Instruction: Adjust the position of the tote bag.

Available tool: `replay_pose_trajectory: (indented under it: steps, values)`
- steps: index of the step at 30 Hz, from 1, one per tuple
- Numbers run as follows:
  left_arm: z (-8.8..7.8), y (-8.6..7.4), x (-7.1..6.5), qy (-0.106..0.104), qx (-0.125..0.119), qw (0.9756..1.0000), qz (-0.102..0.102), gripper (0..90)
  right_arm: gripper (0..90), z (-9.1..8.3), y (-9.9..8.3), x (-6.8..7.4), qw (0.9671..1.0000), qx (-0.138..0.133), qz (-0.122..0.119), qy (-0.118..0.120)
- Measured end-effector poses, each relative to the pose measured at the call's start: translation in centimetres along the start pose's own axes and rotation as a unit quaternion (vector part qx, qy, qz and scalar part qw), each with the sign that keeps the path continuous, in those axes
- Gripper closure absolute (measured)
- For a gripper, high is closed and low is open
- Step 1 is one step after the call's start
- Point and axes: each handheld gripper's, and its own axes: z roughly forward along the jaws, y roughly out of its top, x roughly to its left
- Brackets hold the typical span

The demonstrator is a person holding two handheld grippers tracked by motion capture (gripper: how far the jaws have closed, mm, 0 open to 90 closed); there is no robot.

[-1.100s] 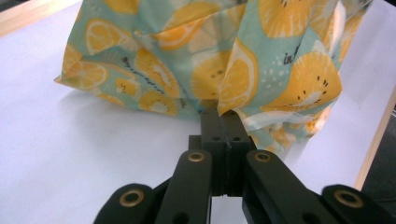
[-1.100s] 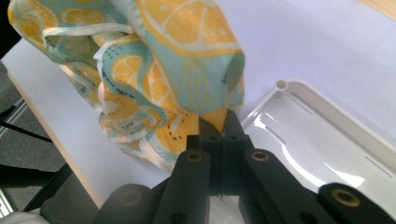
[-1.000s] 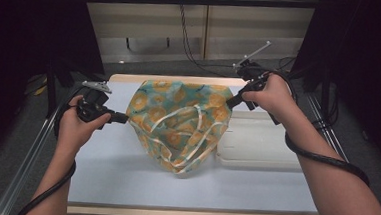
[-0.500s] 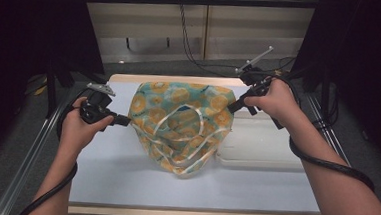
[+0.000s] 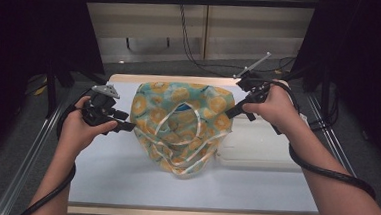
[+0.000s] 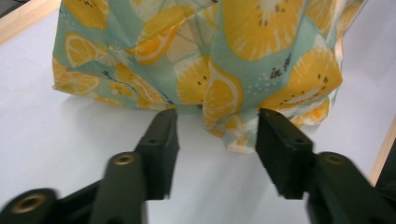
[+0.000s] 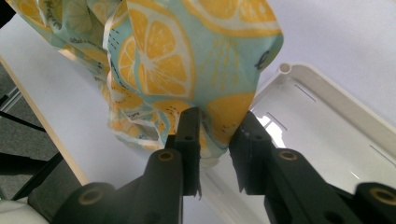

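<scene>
Toward the table's [image 5: 123, 183] far edge, right gripper [image 5: 233, 111] pinches the lemon bag [image 5: 177, 122]; left gripper [image 5: 127, 127] spread beside it; probably needs closing next.

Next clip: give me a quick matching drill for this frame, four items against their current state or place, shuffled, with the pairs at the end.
Items
1. left gripper
2. right gripper
3. lemon-print bag
4. white tray

States
A. lies on the table, its left end under the fabric
B. jaws apart, fabric edge between them, not clamped
C. spread over the table's middle, cream straps on top
D. jaws nearly closed, fabric pinched between them

Pairs: 1-B, 2-D, 3-C, 4-A
</scene>
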Motion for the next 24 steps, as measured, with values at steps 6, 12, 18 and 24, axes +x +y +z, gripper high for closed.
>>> replay_pose_trajectory:
  steps: [6, 12, 18, 24]
  values:
    - [-0.6, 1.7, -0.5, -0.006, -0.023, 0.9997, 0.004, 42.7, 85.6, 0.1, 0.5, 0.1, 1.0000, 0.006, -0.001, 0.004]
    - [0.1, 4.0, -0.1, -0.014, -0.010, 0.9997, 0.019, 61.5, 89.9, 0.0, 0.9, 0.2, 1.0000, 0.008, 0.000, 0.005]
    - [-0.5, 5.0, 0.3, -0.039, -0.032, 0.9979, -0.039, 88.9, 90.0, -0.6, 1.3, 0.1, 0.9999, -0.006, 0.007, 0.011]
    - [-2.1, 6.3, 0.5, -0.026, -0.047, 0.9973, -0.050, 89.9, 90.0, -2.2, 2.3, 0.2, 0.9996, -0.022, 0.011, 0.011]
